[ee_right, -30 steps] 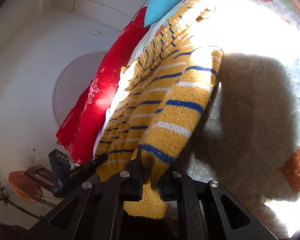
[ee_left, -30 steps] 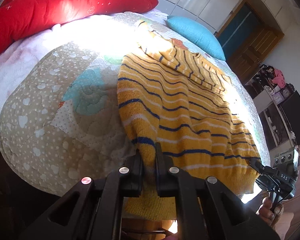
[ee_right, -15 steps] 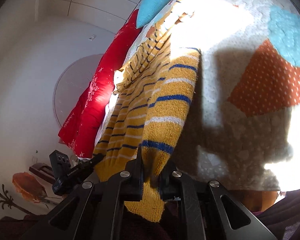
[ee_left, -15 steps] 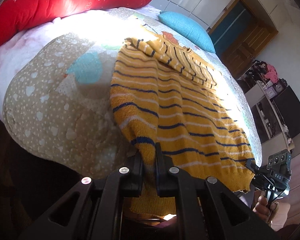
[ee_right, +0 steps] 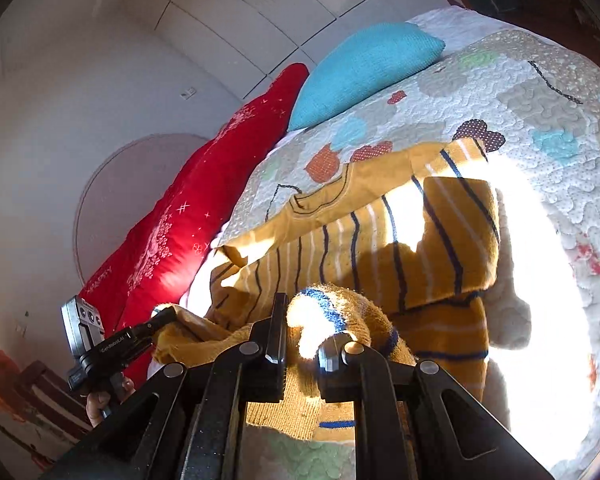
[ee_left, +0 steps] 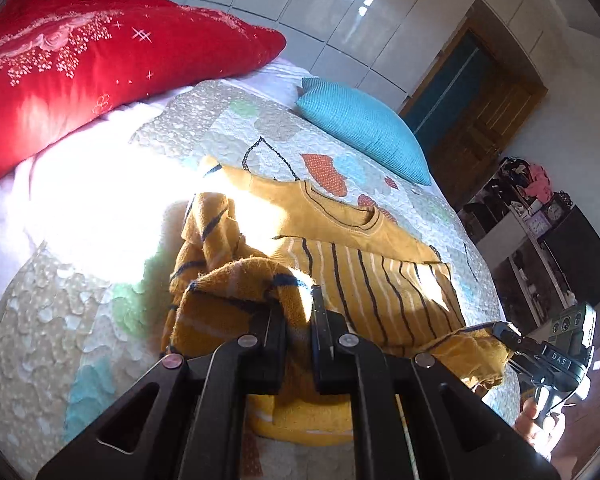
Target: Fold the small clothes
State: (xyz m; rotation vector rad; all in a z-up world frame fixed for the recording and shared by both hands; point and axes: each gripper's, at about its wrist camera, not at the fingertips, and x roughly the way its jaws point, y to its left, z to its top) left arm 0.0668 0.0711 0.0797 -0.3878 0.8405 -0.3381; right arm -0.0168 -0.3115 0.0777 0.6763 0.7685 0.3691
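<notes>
A small mustard-yellow sweater (ee_left: 364, 276) with navy and white stripes lies on a patchwork quilt (ee_left: 260, 136), its neckline toward the pillows. My left gripper (ee_left: 298, 312) is shut on the sweater's left hem corner, held above the body. My right gripper (ee_right: 302, 320) is shut on the right hem corner (ee_right: 324, 312), also lifted over the sweater (ee_right: 380, 248). The hem edge hangs slack between the two. The right gripper shows in the left wrist view (ee_left: 504, 336) and the left gripper in the right wrist view (ee_right: 162, 316).
A red embroidered pillow (ee_left: 100, 64) and a teal cushion (ee_left: 364, 124) lie at the head of the bed. A wooden door (ee_left: 472, 120) and cluttered shelves (ee_left: 540, 224) stand to the right. White cabinets line the far wall. Strong sunlight patches the quilt (ee_right: 540, 264).
Both grippers have carried the hem up and forward over the sweater toward the neckline. The lower half now bunches over the upper body instead of hanging off the bed edge.
</notes>
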